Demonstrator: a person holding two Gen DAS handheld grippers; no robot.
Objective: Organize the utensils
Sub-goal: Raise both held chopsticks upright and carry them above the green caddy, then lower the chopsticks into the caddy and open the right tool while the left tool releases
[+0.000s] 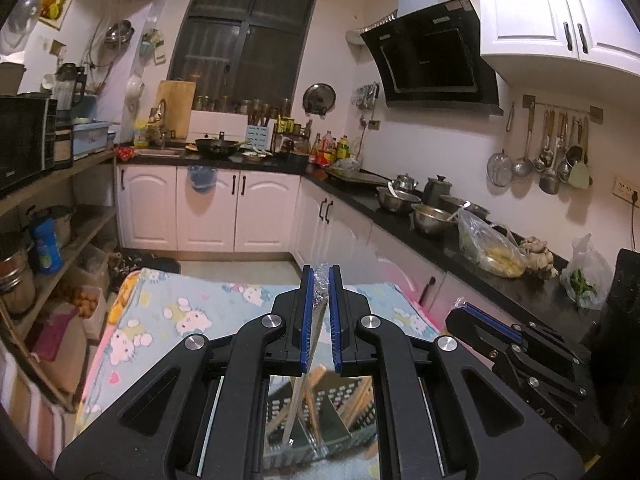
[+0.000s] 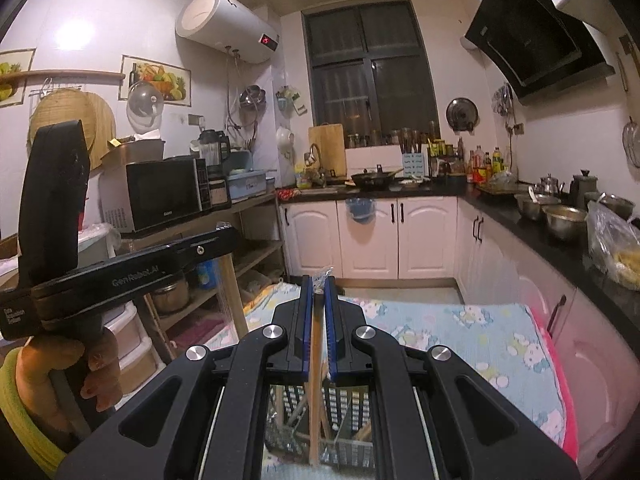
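My left gripper (image 1: 321, 270) is shut on a crinkled clear plastic wrapper (image 1: 319, 292) that pokes out above its blue pads; a long thin strip runs down from it. My right gripper (image 2: 319, 280) is shut on a similar clear wrapper (image 2: 323, 274) with a wooden chopstick (image 2: 316, 344) running down between the pads. Below both grippers lies a dark mesh basket (image 2: 352, 412) holding several wooden chopsticks. The right gripper (image 1: 460, 307) shows at the right of the left wrist view. A hand in a yellow sleeve holds the left gripper (image 2: 226, 234) at the left of the right wrist view.
A table with a blue cartoon-cat cloth (image 1: 180, 312) lies under the grippers. The black counter (image 1: 400, 220) on the right carries steel bowls (image 1: 432, 216) and plastic bags. Ladles hang on the wall rail (image 1: 552, 148). Wooden shelves with a microwave (image 2: 164, 194) stand to the left.
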